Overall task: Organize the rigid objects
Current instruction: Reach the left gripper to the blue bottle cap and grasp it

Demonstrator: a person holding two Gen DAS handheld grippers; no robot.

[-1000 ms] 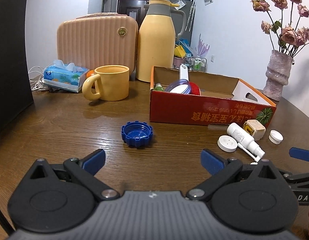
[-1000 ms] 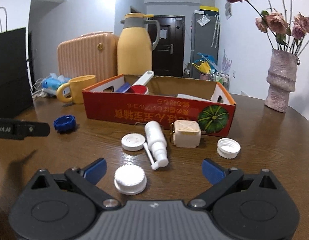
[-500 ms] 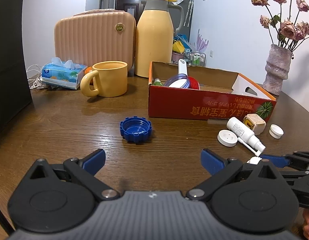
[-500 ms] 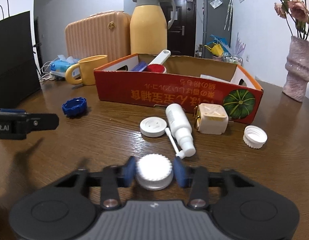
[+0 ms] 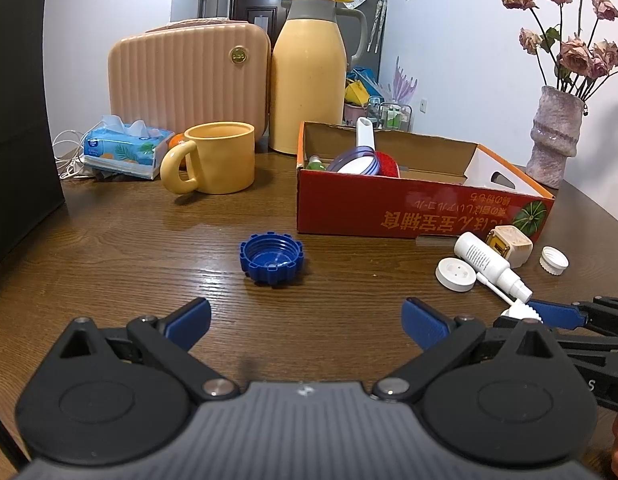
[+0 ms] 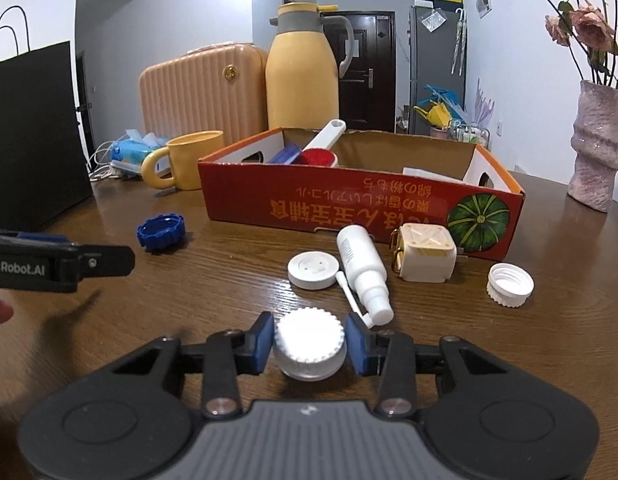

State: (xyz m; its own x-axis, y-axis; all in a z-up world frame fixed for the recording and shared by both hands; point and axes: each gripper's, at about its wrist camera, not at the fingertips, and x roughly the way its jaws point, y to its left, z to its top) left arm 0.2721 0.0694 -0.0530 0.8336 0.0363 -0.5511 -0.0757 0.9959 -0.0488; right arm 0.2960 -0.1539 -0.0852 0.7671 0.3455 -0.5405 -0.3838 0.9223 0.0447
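Note:
My right gripper (image 6: 310,340) is shut on a white ribbed cap (image 6: 309,343), held just above the wooden table. Ahead of it lie a white flat lid (image 6: 313,270), a white spray bottle (image 6: 363,268), a cream cube (image 6: 427,256) and a white open cap (image 6: 510,284). A blue cap (image 6: 161,232) lies to the left. The red cardboard box (image 6: 361,204) stands behind them and holds a scoop and lids. My left gripper (image 5: 305,320) is open and empty, a little short of the blue cap (image 5: 272,258). The red box (image 5: 413,210) is to its right.
A yellow mug (image 5: 213,158), a tissue pack (image 5: 125,148), a peach case (image 5: 189,80) and a yellow thermos (image 5: 313,72) stand at the back. A vase of dried roses (image 5: 555,136) is at the right. A black bag (image 5: 17,120) stands on the left.
My right gripper moved forward over the white ribbed cap and closed on it, then raised it slightly. My left gripper stayed open and shifted only slightly.

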